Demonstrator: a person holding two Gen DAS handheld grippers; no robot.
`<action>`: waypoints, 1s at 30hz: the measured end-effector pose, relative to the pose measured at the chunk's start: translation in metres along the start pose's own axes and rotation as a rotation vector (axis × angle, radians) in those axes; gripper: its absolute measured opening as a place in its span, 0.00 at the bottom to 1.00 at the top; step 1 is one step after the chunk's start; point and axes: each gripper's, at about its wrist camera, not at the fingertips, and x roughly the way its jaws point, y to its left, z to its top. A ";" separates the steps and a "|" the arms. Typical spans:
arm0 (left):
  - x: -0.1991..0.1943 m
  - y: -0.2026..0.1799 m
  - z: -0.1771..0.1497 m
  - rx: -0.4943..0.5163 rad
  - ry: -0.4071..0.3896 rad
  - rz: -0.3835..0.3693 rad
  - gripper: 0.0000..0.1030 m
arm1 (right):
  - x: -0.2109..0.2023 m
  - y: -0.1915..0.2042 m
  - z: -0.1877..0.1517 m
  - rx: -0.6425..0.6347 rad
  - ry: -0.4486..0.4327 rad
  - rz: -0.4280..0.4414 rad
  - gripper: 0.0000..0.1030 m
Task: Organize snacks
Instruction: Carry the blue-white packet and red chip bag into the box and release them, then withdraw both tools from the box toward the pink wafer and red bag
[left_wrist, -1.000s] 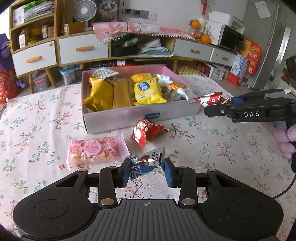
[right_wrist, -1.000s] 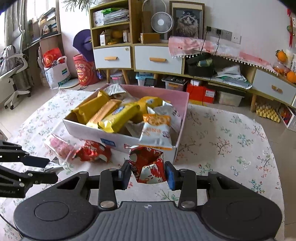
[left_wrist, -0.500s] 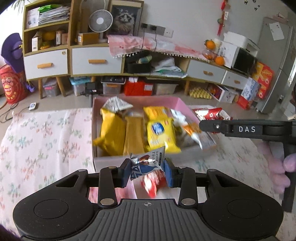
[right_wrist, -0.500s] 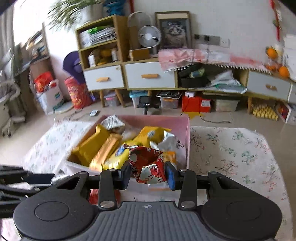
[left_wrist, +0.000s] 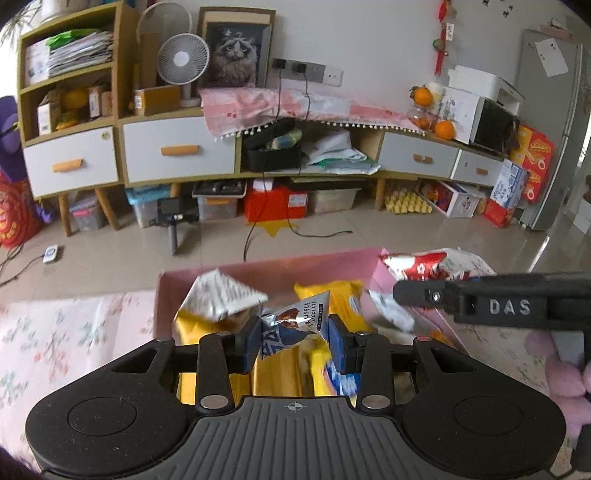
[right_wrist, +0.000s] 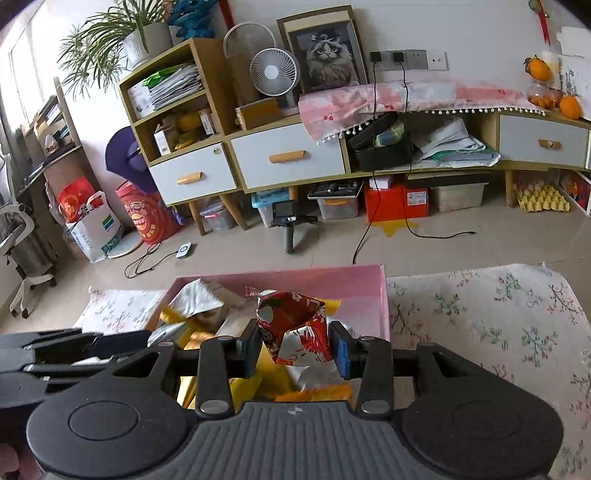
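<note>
Over the pink box: both tools hung above the open box, each one carrying a snack packet.
Left tool (left_wrist: 292, 342): clamped on a blue-and-silver truffle chocolate packet (left_wrist: 295, 321); blue pads pressed on both sides, packet upright, top edge sticking up past the fingers.
Right tool (right_wrist: 294, 346): clamped on a crumpled red-and-silver packet (right_wrist: 293, 328), pads touching it left and right; in the left view the same tool (left_wrist: 402, 291) came in from the right edge, side body marked "DAS", packet (left_wrist: 436, 263) poking out of its tip.
Pink box (right_wrist: 364, 291): sat on the worktop, open, pink inner walls; far wall and right wall visible.
Box contents: yellow packets (left_wrist: 273, 376) lying lengthwise, a white-silver packet (left_wrist: 221, 297) at the far left, an orange packet (right_wrist: 314, 393) near the front; several overlapping, exact count unclear.
Worktop (right_wrist: 491, 314): covered with a floral cloth, box just beside the bare right stretch of it.
Hand: pink-gloved fingers (left_wrist: 554, 365) on the right tool's handle, lower right of the left view.
Background: floor, low cabinet with white drawers (right_wrist: 288, 157), small white fan (right_wrist: 273, 72), framed cat picture (right_wrist: 327, 59), oranges (right_wrist: 570, 107) on the cabinet top.
</note>
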 end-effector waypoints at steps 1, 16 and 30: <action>0.005 0.000 0.002 0.008 0.000 -0.004 0.35 | 0.002 -0.003 -0.001 0.012 -0.005 0.008 0.18; 0.028 -0.005 0.002 0.087 0.041 0.003 0.49 | 0.015 -0.015 -0.001 0.053 -0.005 0.052 0.37; -0.018 -0.008 -0.004 0.104 0.058 0.035 0.65 | -0.014 0.001 0.006 0.012 -0.001 0.008 0.55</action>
